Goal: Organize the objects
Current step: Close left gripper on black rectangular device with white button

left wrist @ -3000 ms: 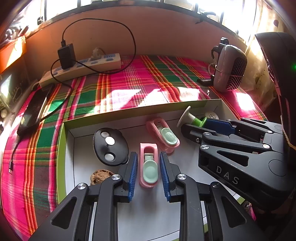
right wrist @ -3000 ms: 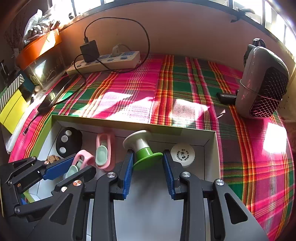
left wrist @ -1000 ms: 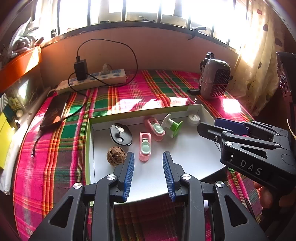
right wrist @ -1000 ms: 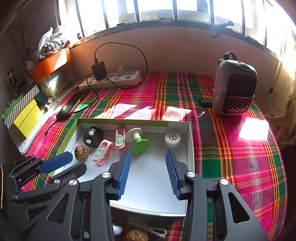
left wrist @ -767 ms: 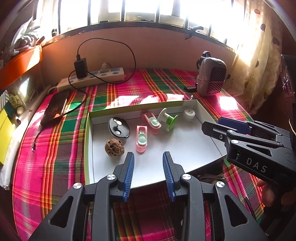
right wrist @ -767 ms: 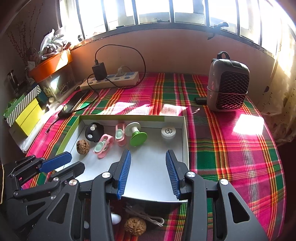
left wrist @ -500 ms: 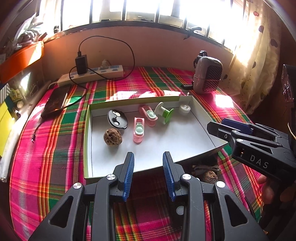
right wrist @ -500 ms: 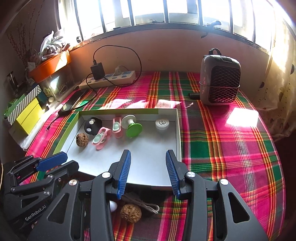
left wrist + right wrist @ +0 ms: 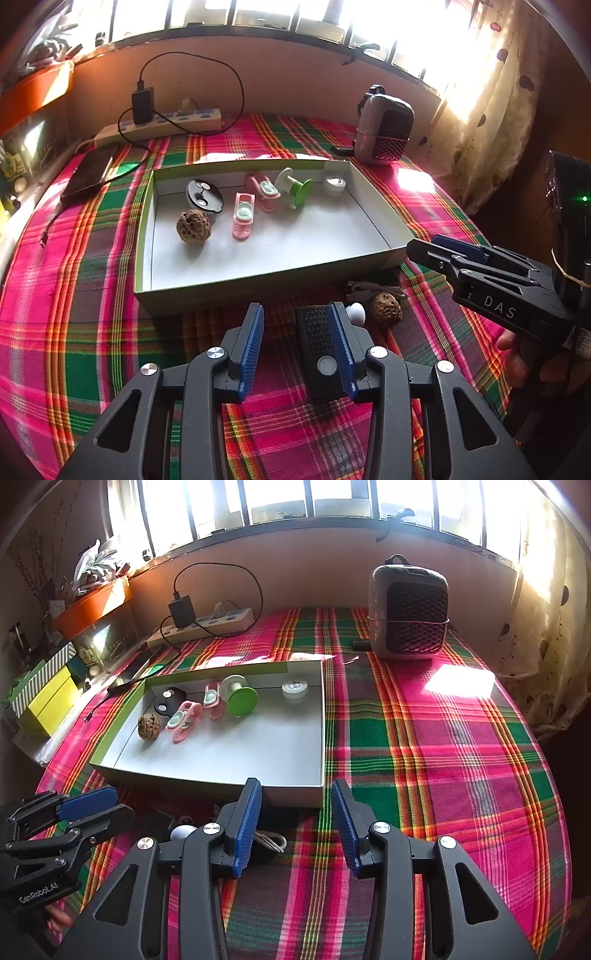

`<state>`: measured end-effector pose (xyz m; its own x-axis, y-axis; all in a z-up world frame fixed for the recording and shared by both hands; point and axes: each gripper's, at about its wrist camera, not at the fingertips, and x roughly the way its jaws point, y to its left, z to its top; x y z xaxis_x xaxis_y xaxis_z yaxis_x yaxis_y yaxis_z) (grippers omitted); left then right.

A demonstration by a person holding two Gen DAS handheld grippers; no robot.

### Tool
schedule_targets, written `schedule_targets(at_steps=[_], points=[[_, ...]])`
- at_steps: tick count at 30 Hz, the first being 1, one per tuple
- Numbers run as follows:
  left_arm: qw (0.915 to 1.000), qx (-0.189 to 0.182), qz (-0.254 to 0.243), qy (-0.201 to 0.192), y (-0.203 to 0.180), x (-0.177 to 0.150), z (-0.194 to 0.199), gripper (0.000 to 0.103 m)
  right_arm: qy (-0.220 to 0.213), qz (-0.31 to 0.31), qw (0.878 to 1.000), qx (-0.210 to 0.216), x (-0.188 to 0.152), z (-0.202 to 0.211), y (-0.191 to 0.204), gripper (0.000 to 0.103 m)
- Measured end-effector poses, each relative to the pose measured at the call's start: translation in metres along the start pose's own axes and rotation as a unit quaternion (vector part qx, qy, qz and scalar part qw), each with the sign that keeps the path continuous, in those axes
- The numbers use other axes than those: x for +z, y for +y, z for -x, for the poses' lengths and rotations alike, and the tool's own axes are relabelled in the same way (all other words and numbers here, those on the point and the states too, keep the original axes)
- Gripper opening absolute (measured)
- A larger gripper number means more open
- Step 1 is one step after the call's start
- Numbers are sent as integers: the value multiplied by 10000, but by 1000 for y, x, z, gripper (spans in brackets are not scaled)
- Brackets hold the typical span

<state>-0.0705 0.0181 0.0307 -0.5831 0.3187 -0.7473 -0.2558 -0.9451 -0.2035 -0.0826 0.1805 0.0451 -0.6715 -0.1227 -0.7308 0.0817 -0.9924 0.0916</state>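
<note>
Two grippers, both empty: left gripper (image 9: 295, 343) with jaws opening over the plaid cloth (image 9: 92, 332) and a black ribbed block (image 9: 319, 347) lying between them untouched against the right pad; right gripper (image 9: 295, 823) spread, nothing between. Just beyond, outside the tray's near wall (image 9: 236, 291) — a loose walnut (image 9: 386, 308), a small white piece (image 9: 356, 314) and a cord (image 9: 271, 840). The walnut looks light, hard, round and apt to roll, so pinch across its middle; the tray floor lies open on the right, but the near wall must be cleared.

"DAS" on right gripper (image 9: 454, 254); "GenRobot.AI" on left gripper (image 9: 85, 808)
</note>
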Motion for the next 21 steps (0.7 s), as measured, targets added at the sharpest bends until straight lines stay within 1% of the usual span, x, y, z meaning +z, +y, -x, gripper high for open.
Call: schedule_targets(at_steps=[6, 11, 21], points=[[9998, -104, -13, 152, -4, -12, -3, 36, -43, -26, 10000, -52, -9, 7, -5, 41], [9996, -155, -146, 193, -12, -16, -4, 36, -37, -55, 10000, -47, -16, 10, -7, 41], [9990, 72, -224, 389, -19, -19, -17, 36, 5, -106, 9999, -69, -24, 14, -11, 41]])
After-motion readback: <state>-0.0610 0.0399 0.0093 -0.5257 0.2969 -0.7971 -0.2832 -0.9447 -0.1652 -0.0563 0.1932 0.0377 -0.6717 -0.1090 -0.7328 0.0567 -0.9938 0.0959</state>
